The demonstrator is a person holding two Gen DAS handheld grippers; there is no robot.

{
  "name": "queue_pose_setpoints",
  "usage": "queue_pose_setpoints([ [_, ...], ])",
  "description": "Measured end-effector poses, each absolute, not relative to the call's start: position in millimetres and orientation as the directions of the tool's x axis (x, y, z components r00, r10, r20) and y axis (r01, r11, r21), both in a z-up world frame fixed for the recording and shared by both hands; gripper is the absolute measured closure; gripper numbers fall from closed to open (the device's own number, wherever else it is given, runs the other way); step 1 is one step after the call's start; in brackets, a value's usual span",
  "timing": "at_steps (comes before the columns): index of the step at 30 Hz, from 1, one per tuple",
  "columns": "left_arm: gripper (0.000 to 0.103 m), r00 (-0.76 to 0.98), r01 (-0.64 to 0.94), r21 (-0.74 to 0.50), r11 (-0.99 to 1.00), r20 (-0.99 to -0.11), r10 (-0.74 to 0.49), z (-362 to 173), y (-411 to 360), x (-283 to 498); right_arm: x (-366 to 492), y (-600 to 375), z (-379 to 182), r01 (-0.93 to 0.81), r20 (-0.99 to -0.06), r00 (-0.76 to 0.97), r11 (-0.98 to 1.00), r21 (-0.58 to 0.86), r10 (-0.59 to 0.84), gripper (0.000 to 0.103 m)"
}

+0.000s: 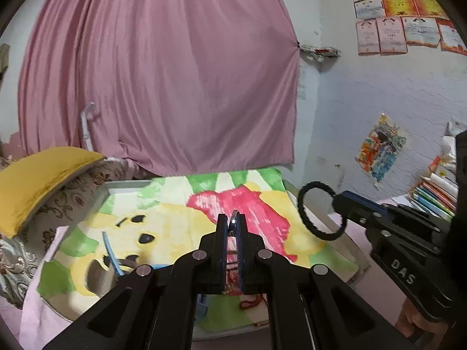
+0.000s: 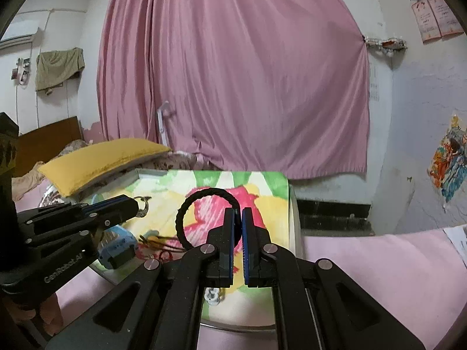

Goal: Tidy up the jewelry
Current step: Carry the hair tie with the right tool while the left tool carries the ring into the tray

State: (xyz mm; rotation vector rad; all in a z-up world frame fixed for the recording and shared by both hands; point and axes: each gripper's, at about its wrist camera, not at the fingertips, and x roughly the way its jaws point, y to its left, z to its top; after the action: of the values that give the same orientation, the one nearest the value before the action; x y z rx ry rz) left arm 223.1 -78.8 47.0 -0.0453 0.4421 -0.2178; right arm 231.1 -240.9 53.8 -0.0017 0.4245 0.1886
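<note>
My left gripper is shut on a small silver ring, held edge-on above the colourful painted sheet; the ring also shows in the right wrist view at the left gripper's tip. My right gripper is shut on a black braided hair tie, a loop that stands up left of the fingers. In the left wrist view the hair tie hangs from the right gripper. A red cord lies on the sheet.
The sheet lies in a metal tray on a pink bed. A blue box and a small white item sit on it. A yellow pillow is at left, books at right, a pink curtain behind.
</note>
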Motion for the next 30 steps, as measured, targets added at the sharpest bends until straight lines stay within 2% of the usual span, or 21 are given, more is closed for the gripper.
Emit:
queue_pose_setpoints([
  [9,0.098,0.841,0.244,-0.081,0.966,-0.478,-0.253,41.4,-86.6,227.5,238.9,-241.8,46.2,-0.186,-0.495,0.849,0.981,0.050,0.186,0.099],
  [16,0.097,0.825,0.260,-0.054,0.964,-0.507,-0.251,38.5,-93.2,228.4,240.9,-244.4,41.0,-0.182,-0.526,0.830,0.981,0.061,0.187,0.099],
  [30,0.097,0.762,0.255,-0.086,0.963,-0.596,-0.255,26.3,-89.7,240.3,253.7,-242.1,29.6,-0.218,-0.593,0.771,0.971,0.095,0.231,0.099],
])
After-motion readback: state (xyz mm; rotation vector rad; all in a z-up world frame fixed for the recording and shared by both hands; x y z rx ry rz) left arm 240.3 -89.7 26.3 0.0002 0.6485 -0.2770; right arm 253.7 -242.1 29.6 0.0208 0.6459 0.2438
